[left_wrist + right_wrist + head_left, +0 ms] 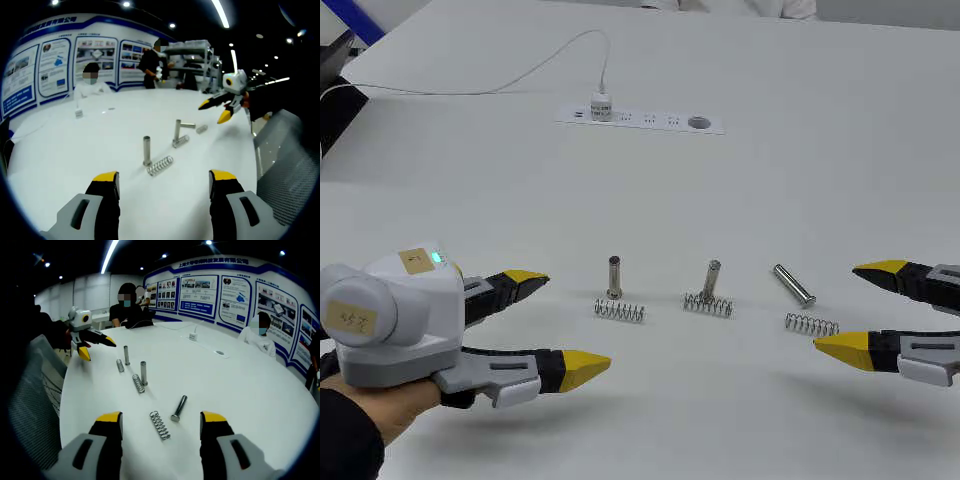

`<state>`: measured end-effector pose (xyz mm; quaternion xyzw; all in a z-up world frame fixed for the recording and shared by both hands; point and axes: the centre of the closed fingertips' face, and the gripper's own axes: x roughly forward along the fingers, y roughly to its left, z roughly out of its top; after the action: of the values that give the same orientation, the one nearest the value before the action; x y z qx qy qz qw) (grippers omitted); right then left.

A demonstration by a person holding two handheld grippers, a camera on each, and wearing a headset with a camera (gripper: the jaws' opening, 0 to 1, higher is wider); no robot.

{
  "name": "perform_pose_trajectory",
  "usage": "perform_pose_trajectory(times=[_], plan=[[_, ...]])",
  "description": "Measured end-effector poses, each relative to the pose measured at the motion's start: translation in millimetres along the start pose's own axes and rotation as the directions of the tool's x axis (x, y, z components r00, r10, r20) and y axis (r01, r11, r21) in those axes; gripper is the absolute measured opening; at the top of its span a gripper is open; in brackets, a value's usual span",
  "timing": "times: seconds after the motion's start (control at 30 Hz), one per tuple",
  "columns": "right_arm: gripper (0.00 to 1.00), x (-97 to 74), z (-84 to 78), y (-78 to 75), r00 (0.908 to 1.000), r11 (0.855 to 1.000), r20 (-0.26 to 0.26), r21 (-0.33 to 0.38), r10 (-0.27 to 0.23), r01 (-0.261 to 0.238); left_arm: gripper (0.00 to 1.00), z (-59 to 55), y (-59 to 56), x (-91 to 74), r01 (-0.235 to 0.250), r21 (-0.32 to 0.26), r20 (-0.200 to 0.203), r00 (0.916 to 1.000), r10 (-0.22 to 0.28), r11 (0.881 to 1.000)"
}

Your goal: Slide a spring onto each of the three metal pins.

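**Entry: spring-to-pin fitting, white surface [770,200]**

**Step in hand:** judged not yet begun. No spring sits on any pin.

**Pins:** three short silver metal pins stand in a row running along the near edge.
- The left pin [614,277] and the middle pin [711,280] stand on end.
- The right pin [794,284] lies on its side, with its flanged head toward the near edge.

**Springs:** three small steel coil springs lie flat, one just nearside of each pin.
- The left spring [620,311] lies just beside its pin's foot.
- The middle spring [708,305] lies against, or all but against, its pin's foot.
- The right spring [812,324] lies just beside its pin's head.

**Left gripper [557,320]:** grey body with black, yellow-tipped fingers [582,362]. They are spread and empty at the left end of the row, near the left spring but apart from it.

**Right gripper [860,306]:** matching fingers [842,345], released and holding nothing, at the right end of the row. The right spring lies just beside the nearer fingertip, not between the two.

**Next move (judgement):** pinch one spring lightly across its coils, lift it, and line its bore over a pin tip. The lying pin will likely need holding or standing up first.

**Also present:** a white power strip [640,118] with a plugged cable, toward the far edge.
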<state>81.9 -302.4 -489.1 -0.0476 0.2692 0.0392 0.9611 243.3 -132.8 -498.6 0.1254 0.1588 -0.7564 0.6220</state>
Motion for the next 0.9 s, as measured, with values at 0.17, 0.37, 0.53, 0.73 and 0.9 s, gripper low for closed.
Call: perform_pose_trajectory(times=[0.17,0.37,0.53,0.73,0.9], plan=[[0.64,0.1,-0.6,-0.5,1.0000,1.000,-0.003,0.005,-0.003,0.003,0.74,0.4,-0.4,0.0,0.002,-0.001,0.001,1.0000,-0.002,1.000],[0.63,0.1,0.1,-0.4,1.0000,1.000,-0.003,0.011,-0.004,0.004,0.75,0.7,0.9,-0.7,-0.003,-0.006,0.002,1.0000,0.003,1.000],[0.63,-0.4,1.5,-2.1,1.0000,1.000,-0.004,0.011,-0.008,0.008,0.75,1.6,1.1,-1.2,-0.004,-0.006,0.004,1.0000,0.004,1.000],[0.63,0.9,4.6,-6.2,0.9999,1.000,-0.007,0.009,-0.012,0.012,0.74,1.7,-0.2,-0.7,-0.002,-0.006,0.001,1.0000,0.002,1.000],[0.61,2.6,6.1,-11.4,0.9996,1.000,-0.015,0.018,-0.025,0.025,0.73,1.9,0.3,-0.8,-0.004,-0.007,0.000,1.0000,0.004,1.000]])
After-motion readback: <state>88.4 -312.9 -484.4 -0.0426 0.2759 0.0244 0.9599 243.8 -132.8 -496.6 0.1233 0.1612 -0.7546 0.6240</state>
